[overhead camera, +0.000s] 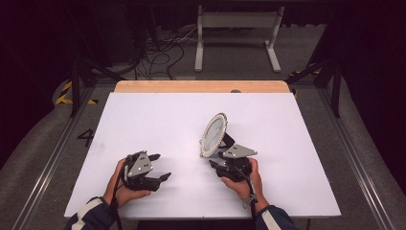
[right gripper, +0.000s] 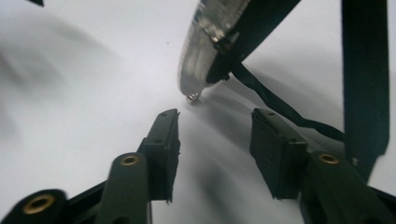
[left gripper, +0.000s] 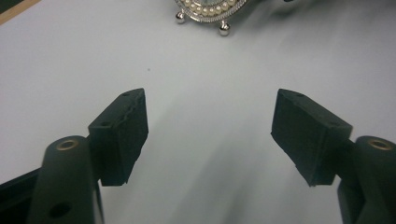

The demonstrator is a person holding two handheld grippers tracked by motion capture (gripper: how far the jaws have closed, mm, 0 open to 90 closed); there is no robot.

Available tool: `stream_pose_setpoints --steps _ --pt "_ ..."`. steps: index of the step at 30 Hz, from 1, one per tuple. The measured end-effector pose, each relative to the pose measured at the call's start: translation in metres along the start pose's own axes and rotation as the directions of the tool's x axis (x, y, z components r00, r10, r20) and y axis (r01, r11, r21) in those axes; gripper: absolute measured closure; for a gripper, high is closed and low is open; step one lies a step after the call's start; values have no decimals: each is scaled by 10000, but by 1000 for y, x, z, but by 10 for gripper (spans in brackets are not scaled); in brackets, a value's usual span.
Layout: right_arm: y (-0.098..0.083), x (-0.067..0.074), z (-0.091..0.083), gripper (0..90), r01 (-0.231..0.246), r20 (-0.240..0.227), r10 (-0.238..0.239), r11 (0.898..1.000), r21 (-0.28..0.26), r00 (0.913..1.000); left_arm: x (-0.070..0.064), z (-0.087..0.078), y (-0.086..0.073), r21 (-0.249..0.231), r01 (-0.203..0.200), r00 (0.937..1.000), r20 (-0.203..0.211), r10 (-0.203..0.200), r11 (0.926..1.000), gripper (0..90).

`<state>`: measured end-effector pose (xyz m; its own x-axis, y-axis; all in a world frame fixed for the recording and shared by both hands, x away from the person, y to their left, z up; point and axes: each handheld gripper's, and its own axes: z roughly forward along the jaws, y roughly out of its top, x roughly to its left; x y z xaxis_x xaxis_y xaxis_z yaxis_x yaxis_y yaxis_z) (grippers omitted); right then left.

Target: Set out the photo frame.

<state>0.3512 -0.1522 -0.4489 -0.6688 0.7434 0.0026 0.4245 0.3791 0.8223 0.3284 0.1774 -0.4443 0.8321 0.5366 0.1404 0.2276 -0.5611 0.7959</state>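
A: Item under inspection: round frame, pearl-edged, silver. Standing upright on the white desk, right of centre, face angled toward the left side.

B: Support?

A: Small ball feet at the bottom rim, plus a black back stand leaning behind. Resting on its own by the look of it; no pad contact seen.

B: Right gripper?

A: Just behind and below the frame, on the stand side. Jaws apart, nothing between them; bare desk in the gap in the right gripper view. Frame's lower edge just beyond the tips, close but not touching. A thin black cord running from the back of the frame past the right jaw.

B: Reading of that position?

A: Judged a release: placed close behind so the stand could settle, then opened to leave the frame free.

B: Left gripper?

A: Near the front edge, well apart from the frame, lying low over the desk. Jaws wide apart, empty. Pointed toward the frame's front, feet visible at the top of the left gripper view.

B: Risk?

A: Narrow footing, light build likely. Any brush against the stand or the cord on withdrawal likely to tip it. Straight pull-back advised, clear of the cord.
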Motion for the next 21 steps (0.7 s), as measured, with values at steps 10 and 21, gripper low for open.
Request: stream_pose_setpoints --steps 10,21 --pt "14 7 16 389 -562 -17 561 9979 -331 9984 -4 -12 -18 544 502 9978 -465 -477 9973 191" --pt "23 5 33 470 -1962 139 1983 9762 -923 9800 -6 -11 -25 837 517 9978 -464 -479 9952 187"
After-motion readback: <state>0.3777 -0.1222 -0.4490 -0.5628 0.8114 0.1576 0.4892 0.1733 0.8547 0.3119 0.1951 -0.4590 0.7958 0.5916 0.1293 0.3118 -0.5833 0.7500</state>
